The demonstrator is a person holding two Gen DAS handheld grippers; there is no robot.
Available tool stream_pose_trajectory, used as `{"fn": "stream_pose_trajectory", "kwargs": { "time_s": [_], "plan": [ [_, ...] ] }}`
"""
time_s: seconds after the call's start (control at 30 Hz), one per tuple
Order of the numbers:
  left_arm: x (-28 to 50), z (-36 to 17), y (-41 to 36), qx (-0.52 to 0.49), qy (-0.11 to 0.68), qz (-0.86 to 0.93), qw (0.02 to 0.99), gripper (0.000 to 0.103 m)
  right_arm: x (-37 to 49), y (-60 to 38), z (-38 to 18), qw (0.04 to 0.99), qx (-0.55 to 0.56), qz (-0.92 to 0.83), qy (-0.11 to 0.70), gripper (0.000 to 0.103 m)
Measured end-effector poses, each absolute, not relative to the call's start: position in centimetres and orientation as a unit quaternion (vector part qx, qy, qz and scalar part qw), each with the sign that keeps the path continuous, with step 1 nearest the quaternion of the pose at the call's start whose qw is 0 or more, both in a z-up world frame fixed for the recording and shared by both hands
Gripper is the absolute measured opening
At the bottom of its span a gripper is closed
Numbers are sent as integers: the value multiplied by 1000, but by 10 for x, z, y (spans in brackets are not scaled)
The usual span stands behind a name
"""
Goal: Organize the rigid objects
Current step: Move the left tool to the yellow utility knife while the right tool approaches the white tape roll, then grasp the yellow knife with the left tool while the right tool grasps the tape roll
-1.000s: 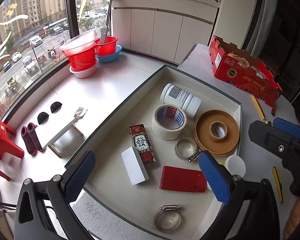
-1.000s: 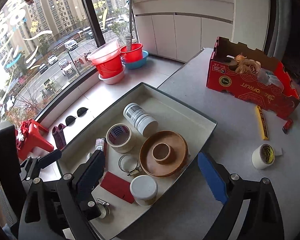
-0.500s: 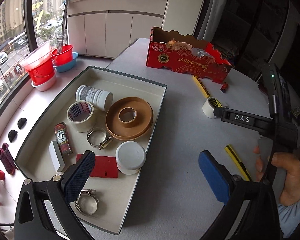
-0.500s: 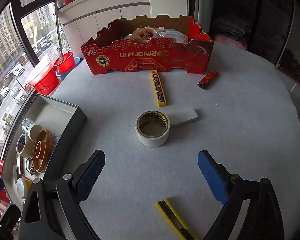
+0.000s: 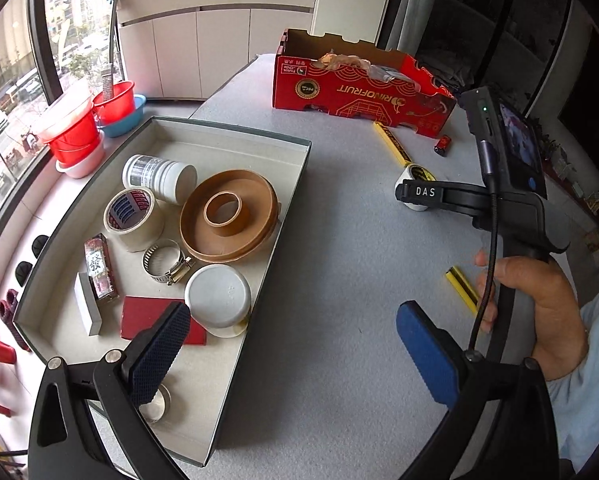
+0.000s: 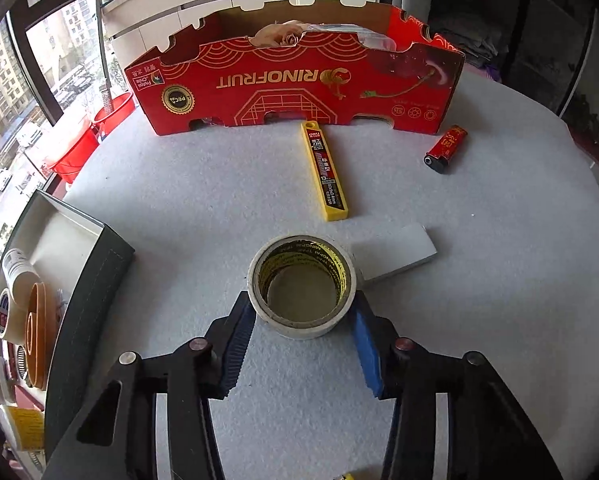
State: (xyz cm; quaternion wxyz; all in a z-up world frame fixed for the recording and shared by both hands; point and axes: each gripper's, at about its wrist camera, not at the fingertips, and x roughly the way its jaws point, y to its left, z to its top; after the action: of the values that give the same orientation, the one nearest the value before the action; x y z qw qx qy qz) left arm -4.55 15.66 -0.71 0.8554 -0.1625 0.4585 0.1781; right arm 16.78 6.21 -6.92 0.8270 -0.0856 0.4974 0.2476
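A grey felt-covered round table (image 6: pixel 187 200) stood by a city-view window. On it, the right gripper (image 6: pixel 302 340) had its blue pads pressed against both sides of a white masking-tape roll (image 6: pixel 301 285). The left gripper (image 5: pixel 291 354) hung spread wide, holding nothing, beside the shallow grey tray (image 5: pixel 255 292).

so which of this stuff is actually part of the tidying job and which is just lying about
Part of the job:
- tape roll, between the right gripper pads
- yellow blade case
- red lighter
- white block
- grey tray, holding sorted items
- left gripper, open

Just lying about:
- red fruit box
- red basins
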Motion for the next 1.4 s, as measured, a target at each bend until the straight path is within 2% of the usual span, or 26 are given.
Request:
{"fn": "stream_pose_trajectory", "kwargs": {
  "time_s": [0.2,0.47,0.63,0.73,0.87,0.97,1.03,1.1,1.3,1.4],
  "plan": [
    [-29,-16,126,-160,471,151,854,103,155,-24,-59,827,-45,226,513,49],
    [9,-31,39,-113,488,102,859,103,107,-144,-56,839,-43,155,520,49],
    [50,-51,-6,-89,496,95,858,103,86,-184,-65,838,-18,137,529,49],
    [64,-75,-21,-35,529,120,839,103,83,-184,-65,839,-22,136,527,49],
    [45,-74,4,-11,511,161,844,103,76,-183,-65,842,-38,145,519,49],
    [36,-76,35,-52,518,164,838,103,72,-183,-67,847,-48,147,508,49],
    [34,-79,45,-93,527,164,828,103,70,-181,-68,850,-55,152,502,53],
    [35,-78,40,-88,525,175,828,103,68,-176,-69,849,-63,163,499,65],
    [53,-76,5,-16,504,139,852,103,72,-168,-71,855,-82,147,490,66],
    [55,-76,5,-16,495,119,860,103,76,-167,-72,857,-82,146,488,66]
  ]
}}
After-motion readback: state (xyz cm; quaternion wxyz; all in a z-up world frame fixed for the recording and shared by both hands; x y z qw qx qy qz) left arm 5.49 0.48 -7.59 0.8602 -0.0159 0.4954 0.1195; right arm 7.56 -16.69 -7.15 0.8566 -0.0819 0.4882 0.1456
